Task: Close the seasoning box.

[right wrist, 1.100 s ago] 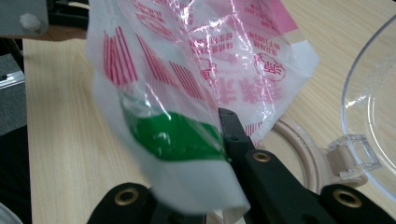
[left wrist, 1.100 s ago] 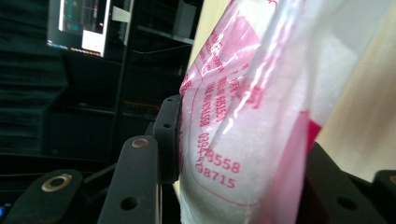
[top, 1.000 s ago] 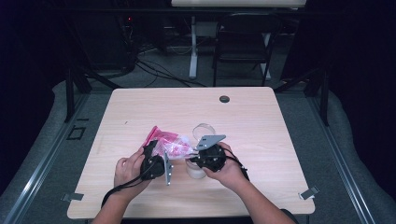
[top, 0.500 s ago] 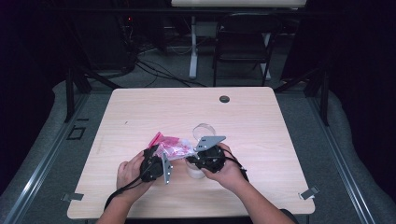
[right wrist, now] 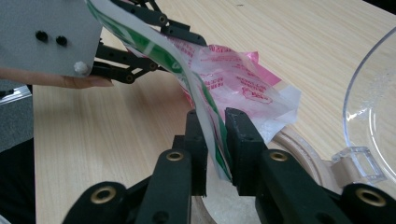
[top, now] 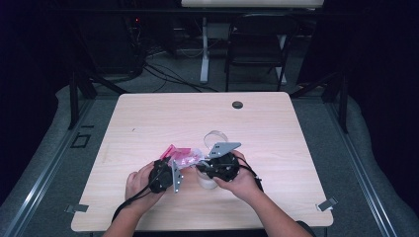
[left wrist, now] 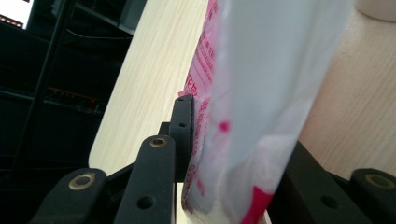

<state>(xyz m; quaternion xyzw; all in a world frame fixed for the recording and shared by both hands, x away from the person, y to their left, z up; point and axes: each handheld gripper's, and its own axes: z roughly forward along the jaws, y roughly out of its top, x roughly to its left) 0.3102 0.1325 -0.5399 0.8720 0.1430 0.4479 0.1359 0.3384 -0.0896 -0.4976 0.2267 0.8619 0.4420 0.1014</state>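
Low on the table (top: pixel 148 118) in the high view, we held a bag (top: pixel 184 157) between both tools, over a jar (top: pixel 207 178). Thin, limp and slippery by our reckoning, it wanted holding at the edges. Our left gripper (left wrist: pixel 233 154), jaws just closing, had the bag's white and pink film between them; pinched or loose, we could not tell. Our right gripper (right wrist: pixel 215 135), jaws just opening, had a green-striped strip in a narrow gap, seemingly loose. That view alone gave us the clear lid (right wrist: pixel 373 116) at right.
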